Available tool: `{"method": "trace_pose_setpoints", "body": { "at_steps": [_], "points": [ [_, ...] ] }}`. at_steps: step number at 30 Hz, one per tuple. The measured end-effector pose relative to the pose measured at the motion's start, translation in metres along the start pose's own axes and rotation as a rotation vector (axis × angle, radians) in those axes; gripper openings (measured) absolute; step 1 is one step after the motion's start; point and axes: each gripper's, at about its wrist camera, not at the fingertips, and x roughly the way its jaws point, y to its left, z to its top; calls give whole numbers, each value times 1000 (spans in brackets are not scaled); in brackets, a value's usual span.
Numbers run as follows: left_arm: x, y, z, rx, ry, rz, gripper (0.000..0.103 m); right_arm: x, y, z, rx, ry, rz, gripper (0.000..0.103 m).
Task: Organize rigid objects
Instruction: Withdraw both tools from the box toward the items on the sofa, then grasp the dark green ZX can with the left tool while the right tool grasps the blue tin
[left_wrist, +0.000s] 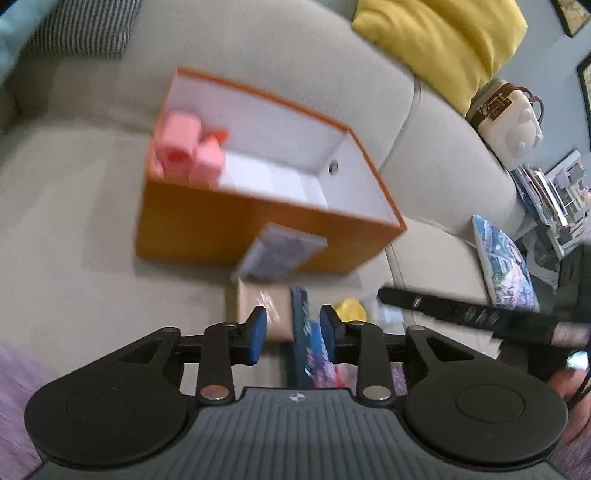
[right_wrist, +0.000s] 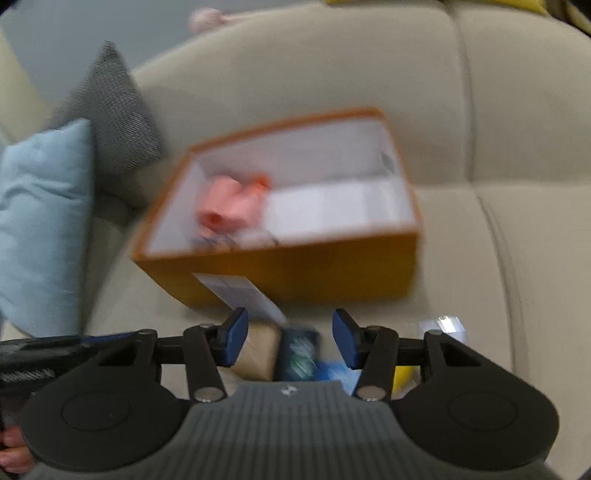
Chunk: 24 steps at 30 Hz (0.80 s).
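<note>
An orange box (left_wrist: 203, 229) with a white inside stands on the beige sofa, and pink blocks (left_wrist: 184, 151) lie in its left corner. In front of it on the seat lie a tan carton (left_wrist: 255, 299), a blue patterned pack (left_wrist: 306, 328) and a yellow item (left_wrist: 351, 310). My left gripper (left_wrist: 293, 334) hangs open above these, nothing between its pads. The right wrist view is blurred and shows the orange box (right_wrist: 332, 269), pink blocks (right_wrist: 229, 206), tan carton (right_wrist: 258, 354) and a dark pack (right_wrist: 299, 354). My right gripper (right_wrist: 290, 341) is open over them, holding nothing.
A striped grey cushion (left_wrist: 85, 26), a yellow cushion (left_wrist: 443, 40), a patterned cushion (left_wrist: 502, 262) and a white bag (left_wrist: 509, 118) sit around the sofa. A light blue cushion (right_wrist: 40, 221) leans left of the box. Bare seat lies right of the box.
</note>
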Motion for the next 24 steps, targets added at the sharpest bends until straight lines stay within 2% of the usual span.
{"method": "trace_pose_setpoints", "body": {
  "at_steps": [4, 7, 12, 18, 21, 23, 24],
  "points": [
    [31, 3, -17, -46, 51, -16, 45, 20, -22, -33, 79, 75, -18, 46],
    [56, 1, -25, -53, 100, 1, 48, 28, -30, -45, 87, 86, -47, 46],
    [83, -2, -31, -41, 136, 24, 49, 39, -36, -48, 69, 89, -26, 45],
    [102, -1, -33, -35, 161, 33, 49, 55, -43, -48, 105, 96, 17, 45],
    [110, -4, -34, -22, 172, 38, 46, 59, -46, -48, 125, 102, 27, 41],
    [115, -4, -35, -20, 183, 38, 37, 62, -47, -48, 130, 115, 23, 41],
    [118, -4, -35, -17, 189, 40, 36, 64, -46, -47, 125, 123, 18, 40]
  ]
}}
